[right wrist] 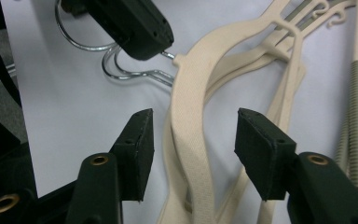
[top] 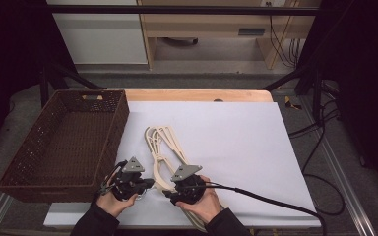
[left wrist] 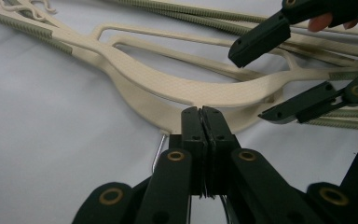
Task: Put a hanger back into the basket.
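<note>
Hangers (top: pixel 165 147) on sheet (top: pixel 236 142), basket (top: pixel 34 184) left, tools near hangers' front end

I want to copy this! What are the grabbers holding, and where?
The left gripper pinches a hanger at its neck by the hook. The right gripper straddles its arm without gripping it.

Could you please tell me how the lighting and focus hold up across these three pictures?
High view: the white sheet is evenly lit, the surroundings fall into darkness, and the image is soft. Left gripper view: the cream hangers are sharp at mid-range, the top left blurs. Right gripper view: the near hanger arm is crisp, the metal hooks catch small glints.
</note>
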Available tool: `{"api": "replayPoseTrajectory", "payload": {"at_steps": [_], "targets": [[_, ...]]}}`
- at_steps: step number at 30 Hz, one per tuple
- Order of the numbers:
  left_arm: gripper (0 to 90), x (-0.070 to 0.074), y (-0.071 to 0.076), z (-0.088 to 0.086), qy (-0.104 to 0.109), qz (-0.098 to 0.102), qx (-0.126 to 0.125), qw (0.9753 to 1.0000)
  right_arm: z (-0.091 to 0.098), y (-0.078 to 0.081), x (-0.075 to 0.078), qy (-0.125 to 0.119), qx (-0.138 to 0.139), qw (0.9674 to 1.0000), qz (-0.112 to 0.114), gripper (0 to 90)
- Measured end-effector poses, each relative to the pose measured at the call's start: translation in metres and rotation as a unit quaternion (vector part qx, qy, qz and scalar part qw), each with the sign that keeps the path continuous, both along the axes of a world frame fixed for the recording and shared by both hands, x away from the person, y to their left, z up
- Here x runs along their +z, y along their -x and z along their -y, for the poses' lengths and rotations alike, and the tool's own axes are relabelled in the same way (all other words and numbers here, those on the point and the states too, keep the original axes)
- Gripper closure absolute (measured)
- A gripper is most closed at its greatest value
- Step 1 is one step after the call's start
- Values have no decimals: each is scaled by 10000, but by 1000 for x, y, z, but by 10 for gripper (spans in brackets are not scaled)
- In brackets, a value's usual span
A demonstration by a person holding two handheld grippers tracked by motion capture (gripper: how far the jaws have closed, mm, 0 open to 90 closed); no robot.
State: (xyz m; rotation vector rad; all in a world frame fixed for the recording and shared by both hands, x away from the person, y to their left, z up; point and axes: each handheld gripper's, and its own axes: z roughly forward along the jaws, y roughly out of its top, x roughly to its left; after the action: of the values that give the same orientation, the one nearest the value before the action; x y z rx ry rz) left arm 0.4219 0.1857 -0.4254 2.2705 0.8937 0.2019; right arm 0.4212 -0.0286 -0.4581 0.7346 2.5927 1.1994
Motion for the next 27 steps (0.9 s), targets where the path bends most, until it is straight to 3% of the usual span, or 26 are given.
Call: {"api": "replayPoseTrajectory", "payload": {"at_steps": [3,9,18,19,20,22,23,25,26,27], "targets": [[883,1,1,1,10,7,18,10000,-4,1,-3,244,110,9996,49,569],[883,1,1,0,9,-27,-19,10000,-8,3,-6,392,137,9991,117,711],[860,2,1,-2,238,-28,27,9997,-6,5,-2,446,237,9983,300,743],[821,4,1,-4,521,-32,13,9986,-5,5,-2,445,272,9982,301,746],[770,5,1,-6,662,-7,16,9978,-4,5,-1,469,283,9979,354,748],[704,8,2,-7,779,33,25,9969,-4,6,0,472,274,9978,367,750],[657,14,4,-12,1034,226,70,9944,-3,6,3,463,237,9979,392,753],[568,23,7,-17,1344,369,119,9902,-1,6,5,465,238,9975,466,756],[524,23,7,-17,1344,369,119,9902,-1,6,5,465,238,9975,466,756],[524,28,8,-21,1463,470,136,9880,0,7,7,476,224,9974,482,758]]}}
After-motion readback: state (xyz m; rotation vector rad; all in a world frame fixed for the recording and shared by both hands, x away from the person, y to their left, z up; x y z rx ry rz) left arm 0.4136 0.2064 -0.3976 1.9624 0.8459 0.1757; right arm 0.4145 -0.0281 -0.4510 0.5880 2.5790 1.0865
